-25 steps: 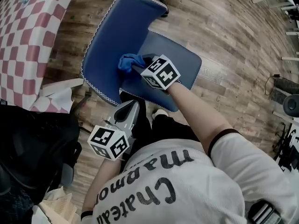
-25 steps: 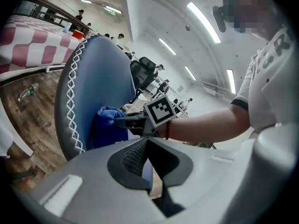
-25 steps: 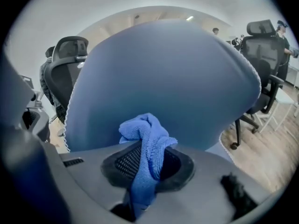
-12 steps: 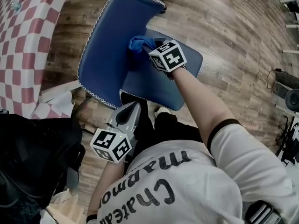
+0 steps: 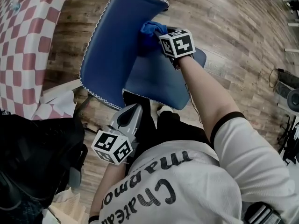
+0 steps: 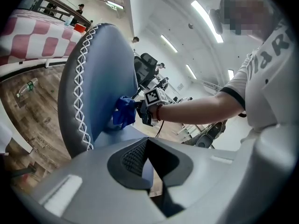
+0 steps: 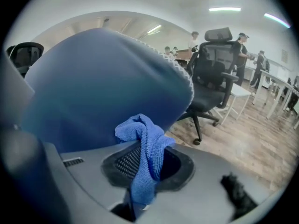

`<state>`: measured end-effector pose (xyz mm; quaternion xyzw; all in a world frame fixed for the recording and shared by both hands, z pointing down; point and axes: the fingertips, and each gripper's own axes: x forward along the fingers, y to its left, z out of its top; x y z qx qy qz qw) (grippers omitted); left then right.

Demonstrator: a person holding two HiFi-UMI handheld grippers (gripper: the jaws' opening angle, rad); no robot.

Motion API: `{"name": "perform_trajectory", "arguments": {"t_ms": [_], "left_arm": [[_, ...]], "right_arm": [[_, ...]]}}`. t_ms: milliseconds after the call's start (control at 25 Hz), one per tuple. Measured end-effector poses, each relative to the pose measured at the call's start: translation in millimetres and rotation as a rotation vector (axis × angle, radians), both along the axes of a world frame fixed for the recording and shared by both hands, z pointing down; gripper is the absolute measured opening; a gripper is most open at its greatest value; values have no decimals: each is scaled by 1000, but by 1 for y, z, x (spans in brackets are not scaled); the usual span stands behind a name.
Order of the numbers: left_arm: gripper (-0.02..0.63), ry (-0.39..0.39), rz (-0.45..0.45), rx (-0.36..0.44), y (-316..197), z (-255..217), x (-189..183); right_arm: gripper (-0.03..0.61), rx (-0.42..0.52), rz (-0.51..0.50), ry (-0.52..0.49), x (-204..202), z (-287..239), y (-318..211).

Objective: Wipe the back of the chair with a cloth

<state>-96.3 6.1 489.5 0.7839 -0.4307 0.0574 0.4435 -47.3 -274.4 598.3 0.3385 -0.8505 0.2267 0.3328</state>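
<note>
The blue chair's back (image 5: 114, 45) rises left of its seat (image 5: 156, 80), edged with white stitching. My right gripper (image 5: 160, 35) is shut on a blue cloth (image 5: 152, 29) and presses it against the inner face of the back, near the top edge. In the right gripper view the cloth (image 7: 145, 146) hangs pinched between the jaws of the right gripper (image 7: 145, 174), with the chair back (image 7: 98, 87) just beyond. My left gripper (image 5: 131, 113) hangs below the seat's front edge, shut and holding nothing. From the left gripper (image 6: 148, 171) I see the chair back (image 6: 93, 78), the cloth (image 6: 124, 112) and the right gripper's cube (image 6: 154, 97).
A table under a red-and-white checked cloth (image 5: 28, 27) stands left of the chair. A black bag or seat (image 5: 32, 157) sits at the lower left. A black office chair (image 7: 215, 83) and white desks (image 7: 280, 80) stand on the wooden floor (image 5: 224, 22) beyond, with people in the distance.
The right gripper has slid the cloth up the chair back, from the lower middle toward the top edge. The left gripper has barely moved.
</note>
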Motion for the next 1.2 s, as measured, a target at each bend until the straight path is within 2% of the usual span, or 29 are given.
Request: {"name": "perform_trajectory", "arguments": {"t_ms": [360, 520, 640, 840, 960, 1200], "left_arm": [[5, -2, 6, -3, 1, 0, 1], [5, -7, 8, 0, 0, 0, 3], [5, -7, 11, 1, -1, 0, 7], [5, -9, 18, 4, 0, -1, 12], [5, -10, 15, 2, 1, 0, 13], [5, -3, 16, -5, 5, 3, 17]], "right_arm": [[77, 39, 139, 4, 25, -11, -23], [78, 39, 110, -5, 19, -14, -13], [78, 18, 6, -8, -2, -9, 17], [77, -47, -240, -49, -47, -2, 96], [77, -134, -404, -91, -70, 1, 155], [77, -370, -713, -176, -96, 0, 259]]}}
